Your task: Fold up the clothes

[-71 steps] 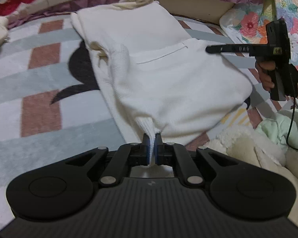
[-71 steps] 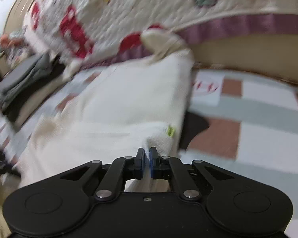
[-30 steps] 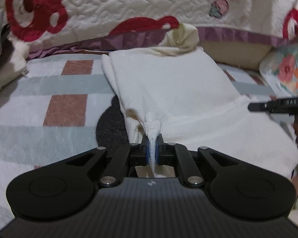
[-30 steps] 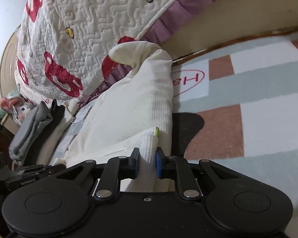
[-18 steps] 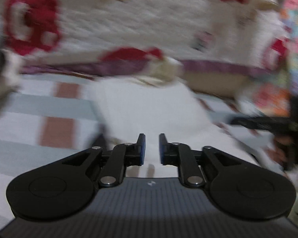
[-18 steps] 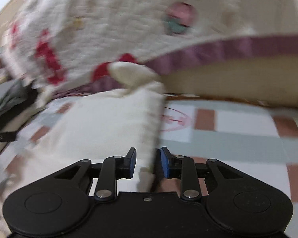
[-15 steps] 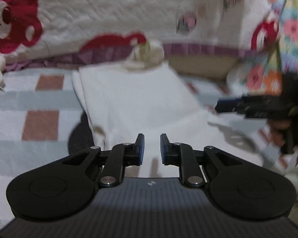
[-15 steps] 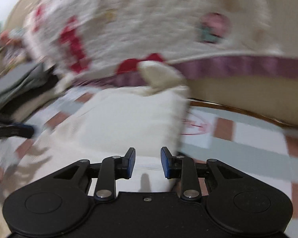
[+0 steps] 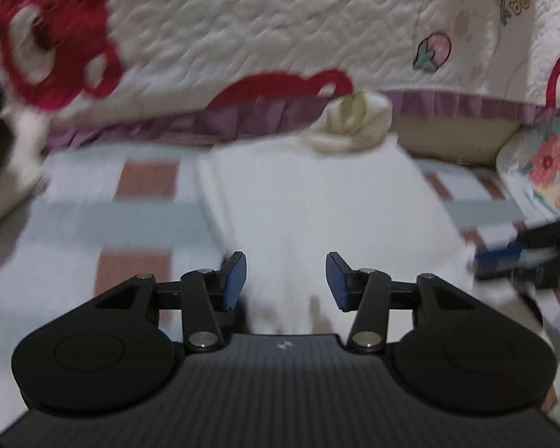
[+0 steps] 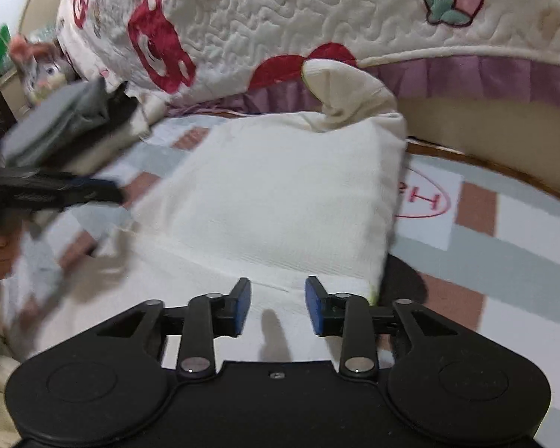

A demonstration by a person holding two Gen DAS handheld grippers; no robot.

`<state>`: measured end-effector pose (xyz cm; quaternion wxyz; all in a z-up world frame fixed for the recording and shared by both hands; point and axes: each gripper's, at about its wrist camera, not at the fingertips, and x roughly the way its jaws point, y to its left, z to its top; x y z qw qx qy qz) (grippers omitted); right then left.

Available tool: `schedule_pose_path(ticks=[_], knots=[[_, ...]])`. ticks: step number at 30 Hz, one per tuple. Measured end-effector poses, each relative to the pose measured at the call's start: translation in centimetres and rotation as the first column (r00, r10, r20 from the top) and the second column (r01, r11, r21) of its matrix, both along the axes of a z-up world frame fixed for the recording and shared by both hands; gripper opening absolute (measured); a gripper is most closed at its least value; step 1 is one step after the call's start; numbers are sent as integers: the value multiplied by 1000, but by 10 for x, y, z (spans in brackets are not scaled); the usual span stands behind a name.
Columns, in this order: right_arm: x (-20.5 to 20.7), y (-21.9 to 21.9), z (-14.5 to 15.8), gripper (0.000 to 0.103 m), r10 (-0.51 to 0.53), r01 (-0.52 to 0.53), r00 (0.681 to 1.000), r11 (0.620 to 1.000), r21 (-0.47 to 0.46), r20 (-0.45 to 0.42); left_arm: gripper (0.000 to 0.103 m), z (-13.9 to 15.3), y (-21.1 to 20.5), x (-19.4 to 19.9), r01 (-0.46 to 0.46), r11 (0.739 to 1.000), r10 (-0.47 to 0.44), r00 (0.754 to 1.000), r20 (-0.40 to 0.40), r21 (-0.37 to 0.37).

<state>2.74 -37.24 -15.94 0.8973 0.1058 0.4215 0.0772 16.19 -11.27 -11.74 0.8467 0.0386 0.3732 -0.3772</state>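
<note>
A cream-white knit garment (image 9: 317,201) lies folded on the checked mat, its hood (image 9: 351,127) bunched against the bed's edge. It also shows in the right wrist view (image 10: 272,201). My left gripper (image 9: 285,280) is open and empty, just above the garment's near left part. My right gripper (image 10: 278,304) is open and empty over the garment's near right edge. Each gripper appears in the other's view: the right one (image 9: 534,257) at the right, the left one (image 10: 52,190) at the left.
A quilted bedspread (image 9: 242,37) with red bear prints hangs behind the garment. The checked mat (image 10: 504,246) extends to the right. Grey folded clothes (image 10: 63,119) lie at the far left. A floral fabric (image 9: 552,164) is at the right.
Both grippers have let go of the garment's folded-over edges and opened wide. The garment now lies folded and flat on the mat, and both grippers have drawn back a little.
</note>
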Motion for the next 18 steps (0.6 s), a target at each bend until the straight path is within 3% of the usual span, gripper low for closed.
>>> schedule_pose_path(ticks=[1,2,4,7,10,13,15,16,17,18], knots=[[7,6,-9,49,25,-25,998,1000,-5,-58,48,4,-21,0,25,1000,-25,1000,-2,-8],[12,7,-19,45,39,-42,994,999,-21,-103,49,8,-36,3,52,998,-52,998,21,-22],[12,10,-25,47,41,-45,995,998,-38,-87,61,15,-69,8,118,992,-114,989,98,-34],[9,13,-19,48,28,-31,997,999,-36,-67,65,20,-123,13,197,980,-196,954,225,18],[1,-4,-18,48,-40,49,997,985,164,-59,68,21,-170,23,218,973,-230,930,288,73],[-3,-13,-23,48,-51,73,994,965,253,-93,74,17,-204,36,215,968,-248,907,340,130],[-5,-22,-28,49,-69,109,990,930,351,-124,74,9,-225,46,204,959,-266,887,378,195],[-6,-27,-31,50,-80,131,987,902,411,-141,65,3,-230,50,187,957,-264,880,395,222],[-8,-32,-34,51,-89,151,985,868,473,-151,51,-4,-233,57,168,959,-248,888,386,229],[-10,-36,-37,51,-99,170,982,839,518,-161,13,-7,-233,63,161,964,-227,912,342,210]])
